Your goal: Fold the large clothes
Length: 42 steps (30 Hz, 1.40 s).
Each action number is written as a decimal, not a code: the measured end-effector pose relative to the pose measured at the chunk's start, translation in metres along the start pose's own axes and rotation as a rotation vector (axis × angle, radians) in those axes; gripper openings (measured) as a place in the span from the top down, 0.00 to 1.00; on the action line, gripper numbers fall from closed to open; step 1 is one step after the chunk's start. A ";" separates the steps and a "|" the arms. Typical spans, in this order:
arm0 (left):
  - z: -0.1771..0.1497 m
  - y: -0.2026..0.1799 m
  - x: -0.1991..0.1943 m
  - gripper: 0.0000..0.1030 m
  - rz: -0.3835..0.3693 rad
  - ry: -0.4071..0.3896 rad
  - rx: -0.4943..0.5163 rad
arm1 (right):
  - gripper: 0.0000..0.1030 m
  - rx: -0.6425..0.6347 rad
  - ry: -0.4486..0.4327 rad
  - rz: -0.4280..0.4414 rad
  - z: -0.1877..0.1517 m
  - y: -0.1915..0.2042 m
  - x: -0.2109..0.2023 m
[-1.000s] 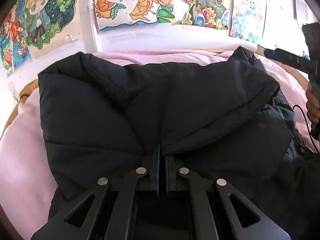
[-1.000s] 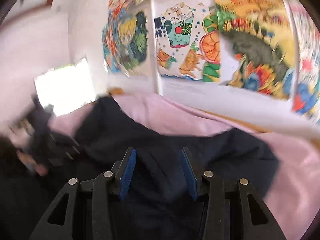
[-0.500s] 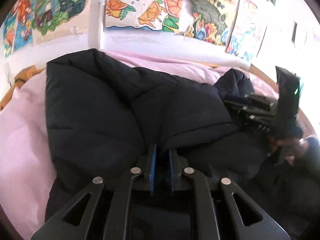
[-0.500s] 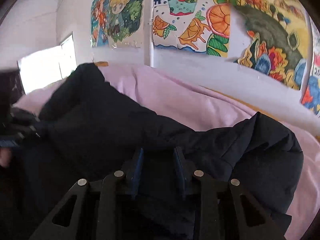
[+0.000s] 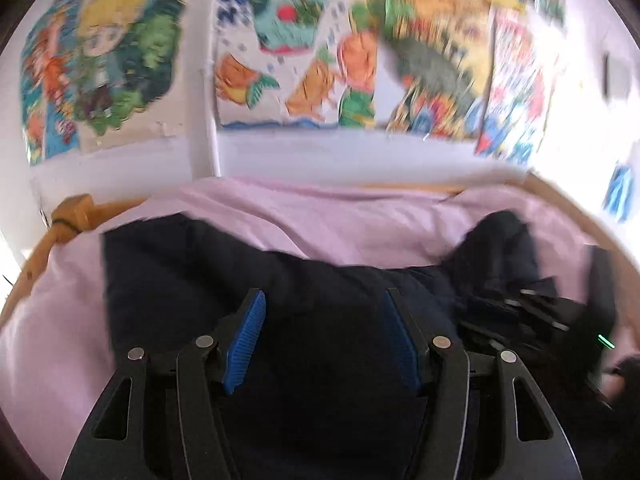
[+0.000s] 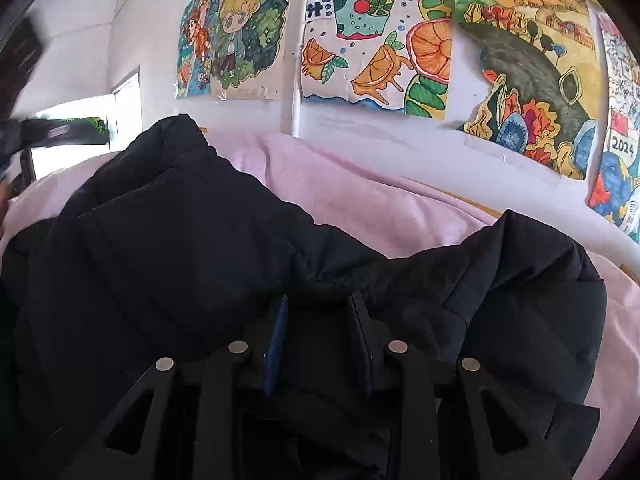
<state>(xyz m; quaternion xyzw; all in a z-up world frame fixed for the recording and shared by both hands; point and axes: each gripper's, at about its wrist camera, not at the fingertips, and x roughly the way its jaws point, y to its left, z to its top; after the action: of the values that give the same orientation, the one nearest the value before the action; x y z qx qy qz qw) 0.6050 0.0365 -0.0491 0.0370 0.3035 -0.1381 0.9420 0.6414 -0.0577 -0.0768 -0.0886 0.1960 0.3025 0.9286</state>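
A dark navy padded jacket lies folded on a pink sheet. My left gripper hovers just over its near part. Its jaws are opening, the blue pads stand wide apart, and nothing is pinched between them. My right gripper is shut on a thick fold of the jacket, with dark cloth filling the gap between its fingers. In the left wrist view the right gripper shows at the right, low on the jacket, with a hand behind it.
The pink sheet covers a bed with a wooden frame along its far edge. A white wall with colourful drawings stands right behind the bed. Pink sheet lies bare left of the jacket.
My left gripper opened, let go of the jacket fold and rose away from it. My right gripper came down onto the jacket's right part and closed on a fold.
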 end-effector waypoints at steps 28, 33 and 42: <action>-0.035 0.029 0.092 0.47 0.021 -0.004 -0.007 | 0.74 0.020 0.018 -0.105 -0.015 -0.023 0.048; -0.030 0.033 0.058 0.42 -0.025 -0.019 -0.045 | 0.71 0.097 -0.028 -0.023 -0.013 -0.035 0.026; -0.062 -0.005 0.022 0.13 -0.006 0.097 0.148 | 0.17 0.097 -0.029 0.059 -0.005 -0.020 -0.017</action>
<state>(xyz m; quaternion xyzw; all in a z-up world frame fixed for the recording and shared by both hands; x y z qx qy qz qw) 0.5859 0.0361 -0.1126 0.1124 0.3377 -0.1608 0.9206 0.6395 -0.0843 -0.0728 -0.0334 0.1992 0.3212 0.9252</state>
